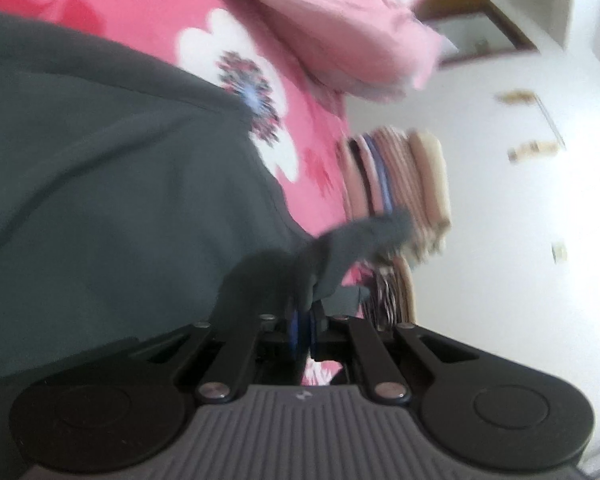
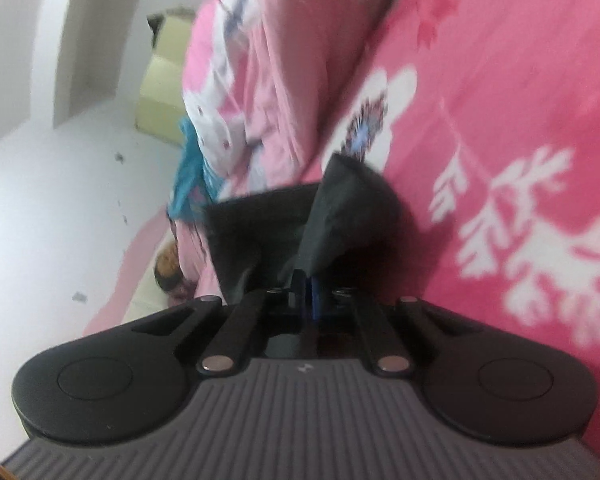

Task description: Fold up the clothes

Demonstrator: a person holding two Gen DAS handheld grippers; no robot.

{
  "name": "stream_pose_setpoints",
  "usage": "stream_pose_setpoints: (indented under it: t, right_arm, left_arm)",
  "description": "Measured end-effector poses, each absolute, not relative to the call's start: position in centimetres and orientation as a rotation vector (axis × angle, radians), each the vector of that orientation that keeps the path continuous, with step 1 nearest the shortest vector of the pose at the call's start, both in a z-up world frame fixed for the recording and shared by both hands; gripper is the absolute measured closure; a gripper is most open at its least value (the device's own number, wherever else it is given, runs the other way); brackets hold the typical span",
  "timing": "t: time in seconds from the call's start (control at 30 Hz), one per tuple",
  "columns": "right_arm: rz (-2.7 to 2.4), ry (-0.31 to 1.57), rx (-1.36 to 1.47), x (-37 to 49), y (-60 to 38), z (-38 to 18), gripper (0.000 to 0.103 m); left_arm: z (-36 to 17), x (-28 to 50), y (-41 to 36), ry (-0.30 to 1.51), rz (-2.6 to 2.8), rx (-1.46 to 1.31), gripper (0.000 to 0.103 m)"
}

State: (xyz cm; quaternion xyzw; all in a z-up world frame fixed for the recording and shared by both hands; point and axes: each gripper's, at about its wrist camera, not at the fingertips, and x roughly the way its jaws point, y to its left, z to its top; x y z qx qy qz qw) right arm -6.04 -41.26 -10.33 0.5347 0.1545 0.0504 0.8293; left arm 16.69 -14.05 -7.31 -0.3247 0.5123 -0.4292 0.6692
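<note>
1. The left hand-held gripper (image 1: 305, 320) has its jaws pinched narrow on a bunched edge of the dark grey garment (image 1: 100, 184).
2. From there the garment spreads leftward over the pink floral bed sheet (image 1: 148, 12).
3. The right hand-held gripper (image 2: 309, 290) is clamped on another fold of the same garment (image 2: 340, 208), which rises ahead of it.
4. Beyond lie what looks like a pink quilt (image 2: 268, 60), blurred, and a stack of folded clothes (image 1: 400, 184).
</note>
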Motion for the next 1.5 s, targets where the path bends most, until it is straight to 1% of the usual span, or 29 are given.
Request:
stream_pose_setpoints:
  t: [0.17,0.23,0.3,0.33,0.4,0.5,0.63,0.67,0.73,0.77,0.83,0.9,1.0,1.1,1.17,1.2,1.23,1.27,1.3,1.37,1.5]
  right_arm:
    - [-0.027,0.307,1.160,-10.3,-41.8,-11.9,0.103]
    - [-0.031,0.286,1.199,-11.2,-42.2,-12.3,0.103]
    - [-0.050,0.275,1.180,-11.6,-42.3,-12.0,0.103]
    - [-0.044,0.279,1.171,-11.4,-42.3,-11.9,0.103]
    - [-0.028,0.308,1.130,-10.6,-41.9,-11.5,0.101]
    - [-0.016,0.345,1.030,-9.5,-41.0,-10.5,0.100]
    - [-0.006,0.392,0.963,-8.3,-40.6,-9.9,0.099]
    - [0.000,0.414,0.972,-8.1,-40.8,-10.1,0.097]
    - [0.012,0.476,1.025,-7.4,-41.2,-11.0,0.080]
    - [0.018,0.509,1.055,-7.0,-41.4,-11.4,0.068]
    - [0.037,0.533,1.075,-6.3,-41.5,-11.6,0.065]
    - [0.052,0.547,1.068,-5.6,-41.4,-11.3,0.055]
    - [0.047,0.570,1.076,-4.2,-41.5,-11.2,0.052]
    - [0.055,0.593,1.075,-2.3,-41.8,-11.1,0.052]
    - [0.078,0.613,1.079,-0.8,-42.0,-11.3,0.056]
    - [0.094,0.622,1.087,-0.3,-42.1,-11.5,0.069]
    - [0.112,0.631,1.096,0.2,-42.2,-11.7,0.078]
    - [0.131,0.636,1.118,0.4,-42.3,-12.0,0.095]
    - [0.137,0.616,1.136,0.1,-42.5,-12.0,0.100]
    - [0.140,0.559,1.165,-1.1,-42.7,-11.7,0.102]
    - [0.113,0.458,1.163,-3.4,-43.1,-10.6,0.102]
  left_arm:
    - [-6.7,15.8,-15.8,1.140,-1.016,-0.569,0.087]
    - [-6.4,15.4,-16.4,1.114,-1.010,-0.517,0.087]
    - [-6.0,15.5,-16.7,1.094,-0.983,-0.492,0.092]
    - [-5.9,15.7,-16.7,1.092,-0.968,-0.492,0.093]
    - [-5.6,16.4,-16.4,1.085,-0.933,-0.518,0.094]
    - [-5.6,18.4,-15.3,1.081,-0.855,-0.574,0.095]
    - [-7.1,21.2,-13.1,1.111,-0.742,-0.641,0.095]
    - [-7.5,21.7,-12.7,1.117,-0.721,-0.644,0.095]
    - [-8.1,22.3,-12.1,1.129,-0.696,-0.653,0.095]
    - [-8.3,22.5,-11.8,1.131,-0.688,-0.655,0.095]
    - [-8.5,22.8,-11.3,1.129,-0.677,-0.660,0.095]
    - [-8.9,23.2,-10.9,1.134,-0.663,-0.673,0.095]
    - [-9.4,23.5,-10.7,1.151,-0.650,-0.683,0.095]
    - [-9.5,23.5,-10.5,1.154,-0.658,-0.678,0.095]
    - [-9.4,23.3,-10.4,1.149,-0.667,-0.682,0.095]
    - [-9.5,23.3,-10.3,1.147,-0.672,-0.686,0.095]
    - [-9.4,23.2,-10.3,1.146,-0.677,-0.688,0.095]
    - [-9.4,23.1,-10.3,1.144,-0.683,-0.691,0.095]
    - [-9.3,22.9,-10.2,1.141,-0.689,-0.693,0.095]
    - [-9.1,22.7,-10.1,1.131,-0.705,-0.692,0.095]
    - [-8.4,22.2,-10.4,1.113,-0.739,-0.665,0.095]
